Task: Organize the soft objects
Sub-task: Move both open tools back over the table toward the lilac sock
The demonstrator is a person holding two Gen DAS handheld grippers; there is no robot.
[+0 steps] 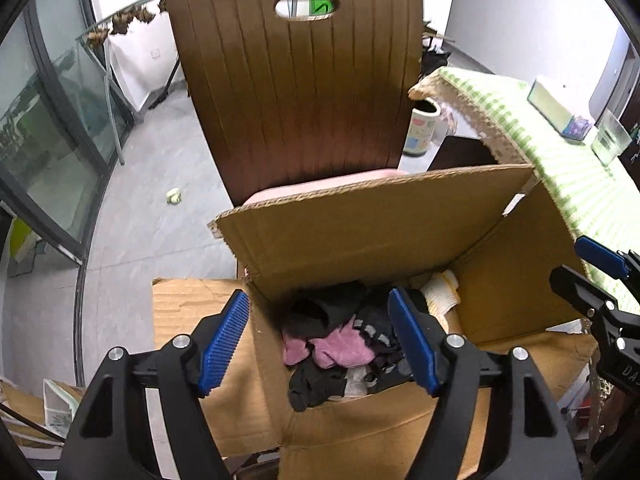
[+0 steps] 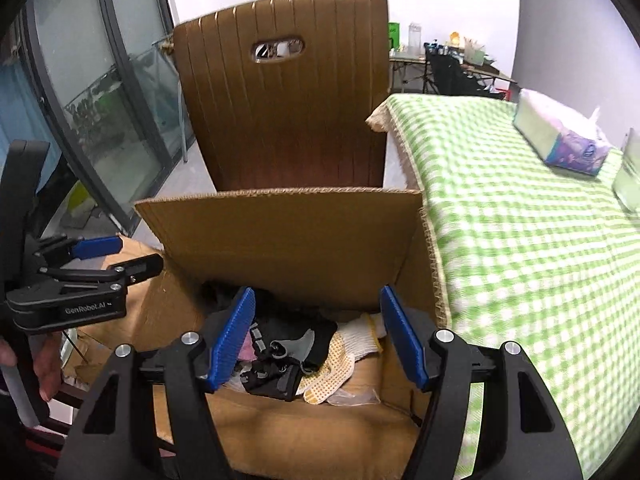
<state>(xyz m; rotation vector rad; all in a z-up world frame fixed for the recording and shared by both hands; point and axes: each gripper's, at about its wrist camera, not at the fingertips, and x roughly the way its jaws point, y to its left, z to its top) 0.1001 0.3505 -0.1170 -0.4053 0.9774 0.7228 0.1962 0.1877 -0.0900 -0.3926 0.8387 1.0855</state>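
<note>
An open cardboard box (image 1: pixel 360 232) (image 2: pixel 280 232) holds a heap of soft things: black cloth (image 1: pixel 320 312), a pink sock or cloth (image 1: pixel 340 348), a black glove with grey pads (image 2: pixel 280 356) and a white dotted work glove (image 2: pixel 340 364) (image 1: pixel 440 292). My left gripper (image 1: pixel 320 344) hangs open above the box's left side, nothing between its blue pads. My right gripper (image 2: pixel 316 336) is open over the gloves, also with nothing in it. Each gripper appears at the edge of the other's view.
A brown slatted chair (image 1: pixel 296 80) stands behind the box. A table with a green checked cloth (image 2: pixel 520 220) is to the right, bearing a tissue pack (image 2: pixel 560 136) and a glass (image 1: pixel 610 140). Glass doors (image 1: pixel 52 128) line the left; a small green scrap (image 1: pixel 174 196) lies on the floor.
</note>
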